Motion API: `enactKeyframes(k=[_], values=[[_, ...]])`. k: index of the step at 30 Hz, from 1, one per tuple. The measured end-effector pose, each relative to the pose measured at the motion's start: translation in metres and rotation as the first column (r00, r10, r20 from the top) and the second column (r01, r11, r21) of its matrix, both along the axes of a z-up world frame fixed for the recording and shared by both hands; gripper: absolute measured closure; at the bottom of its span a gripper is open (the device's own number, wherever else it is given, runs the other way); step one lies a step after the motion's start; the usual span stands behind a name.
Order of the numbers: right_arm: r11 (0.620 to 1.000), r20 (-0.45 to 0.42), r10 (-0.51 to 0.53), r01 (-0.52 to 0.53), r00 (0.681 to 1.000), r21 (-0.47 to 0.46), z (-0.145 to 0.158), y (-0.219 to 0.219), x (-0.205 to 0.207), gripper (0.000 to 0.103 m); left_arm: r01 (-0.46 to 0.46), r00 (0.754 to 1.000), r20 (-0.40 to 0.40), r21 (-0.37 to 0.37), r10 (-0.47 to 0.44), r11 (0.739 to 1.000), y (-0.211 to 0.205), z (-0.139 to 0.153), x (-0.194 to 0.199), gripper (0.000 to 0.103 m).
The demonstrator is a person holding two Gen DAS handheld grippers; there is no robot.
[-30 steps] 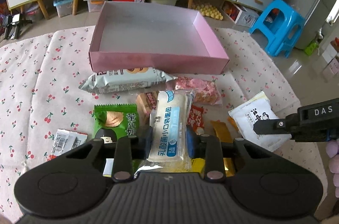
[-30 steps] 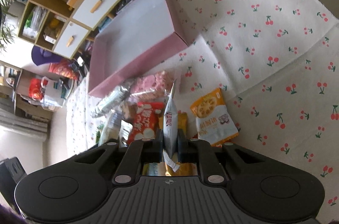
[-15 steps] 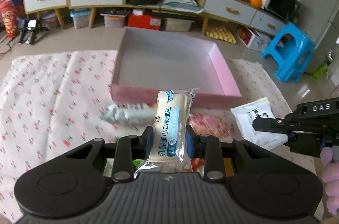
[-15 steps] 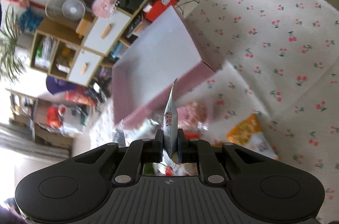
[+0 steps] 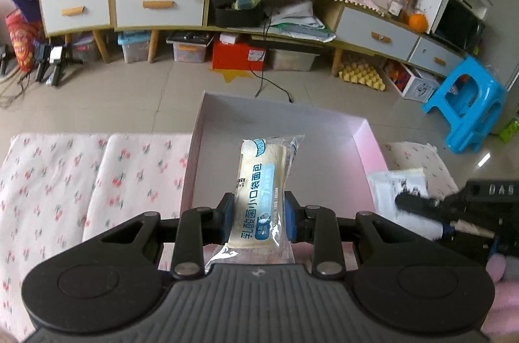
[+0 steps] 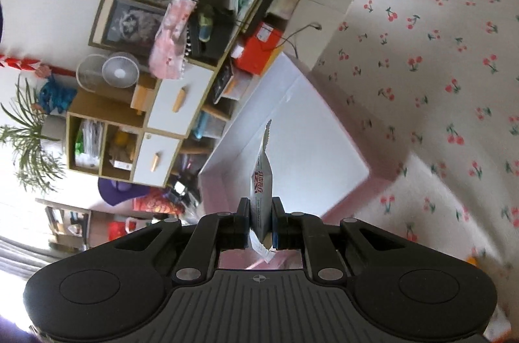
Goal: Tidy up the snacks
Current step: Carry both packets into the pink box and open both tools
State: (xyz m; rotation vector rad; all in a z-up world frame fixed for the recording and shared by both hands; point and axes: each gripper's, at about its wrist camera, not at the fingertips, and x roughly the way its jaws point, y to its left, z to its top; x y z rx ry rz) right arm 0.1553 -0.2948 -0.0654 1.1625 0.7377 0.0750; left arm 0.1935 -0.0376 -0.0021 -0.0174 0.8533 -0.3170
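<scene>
My left hand-held gripper (image 5: 258, 219) clamps a bread packet (image 5: 259, 197) ahead of it, over the pink box (image 5: 369, 141); my right hand-held gripper (image 6: 261, 225) pinches a white sachet (image 6: 262, 180) edge-on above that box.

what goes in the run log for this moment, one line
left gripper: shut on bread packet | right gripper: shut on white sachet | both over pink box | box: looks empty

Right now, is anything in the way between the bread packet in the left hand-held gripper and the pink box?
Nothing visible. The left hand-held gripper holds the bread packet already above the pink box, whose visible floor is bare. The right hand-held gripper with its white packet stays off to the side.
</scene>
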Motion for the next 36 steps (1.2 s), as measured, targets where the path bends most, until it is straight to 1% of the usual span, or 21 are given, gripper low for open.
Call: enactKeyframes(k=[2,4,7,10,15,20,26,28,29,30,31,32,33,35,36], values=[[0.999,-0.008,0.014,-0.015,1.000,-0.040,-0.006,0.001,0.009,0.090,0.015,1.000,0.027,0.033,-0.016,0.999,-0.006,-0.004,0.006,0.075],[0.997,0.003,0.025,-0.025,1.000,-0.078,-0.008,0.000,0.015,0.090,0.026,0.999,0.042,0.075,-0.029,0.997,-0.014,-0.011,0.012,0.075],[0.995,0.040,0.044,-0.040,0.998,-0.095,-0.010,-0.002,0.023,0.090,0.028,0.999,0.040,0.140,-0.034,0.990,-0.022,-0.024,0.021,0.075],[0.991,0.046,0.066,-0.061,0.997,-0.116,-0.014,0.001,0.028,0.090,0.024,0.999,0.039,0.175,-0.031,0.984,-0.025,-0.033,0.028,0.075],[0.984,0.027,0.099,-0.094,0.995,-0.153,-0.021,0.008,0.036,0.090,0.018,0.999,0.034,0.202,-0.026,0.979,-0.024,-0.041,0.036,0.075],[0.966,0.019,0.127,-0.119,0.992,-0.231,-0.020,0.016,0.038,0.090,0.022,0.999,0.036,0.217,-0.030,0.976,-0.022,-0.042,0.037,0.075],[0.958,0.015,0.141,-0.133,0.990,-0.256,-0.020,0.017,0.039,0.090,0.022,0.999,0.020,0.212,-0.027,0.977,-0.021,-0.046,0.042,0.074],[0.954,0.016,0.150,-0.141,0.989,-0.264,-0.019,0.018,0.039,0.088,0.024,0.999,0.024,0.208,-0.030,0.978,-0.021,-0.045,0.042,0.072],[0.953,0.018,0.154,-0.143,0.988,-0.267,-0.018,0.019,0.040,0.086,0.024,0.999,0.027,0.201,-0.031,0.979,-0.022,-0.045,0.042,0.068],[0.952,0.018,0.154,-0.144,0.988,-0.271,-0.017,0.018,0.040,0.086,0.025,0.999,0.030,0.196,-0.031,0.980,-0.022,-0.044,0.042,0.060],[0.951,0.016,0.154,-0.144,0.988,-0.275,-0.017,0.018,0.040,0.086,0.022,0.999,0.036,0.196,-0.030,0.980,-0.022,-0.043,0.042,0.056],[0.950,0.015,0.156,-0.146,0.988,-0.274,-0.016,0.018,0.040,0.082,0.022,0.999,0.043,0.197,-0.031,0.980,-0.022,-0.041,0.041,0.049],[0.952,0.016,0.157,-0.147,0.987,-0.268,-0.015,0.017,0.039,0.079,0.025,0.998,0.051,0.199,-0.035,0.980,-0.022,-0.039,0.039,0.047],[0.956,0.021,0.152,-0.142,0.988,-0.256,-0.014,0.014,0.037,0.062,0.030,0.998,0.053,0.200,-0.042,0.979,-0.022,-0.036,0.038,0.045],[0.957,0.025,0.148,-0.137,0.989,-0.256,-0.012,0.013,0.035,0.058,0.033,0.998,0.051,0.202,-0.044,0.979,-0.022,-0.036,0.036,0.041]])
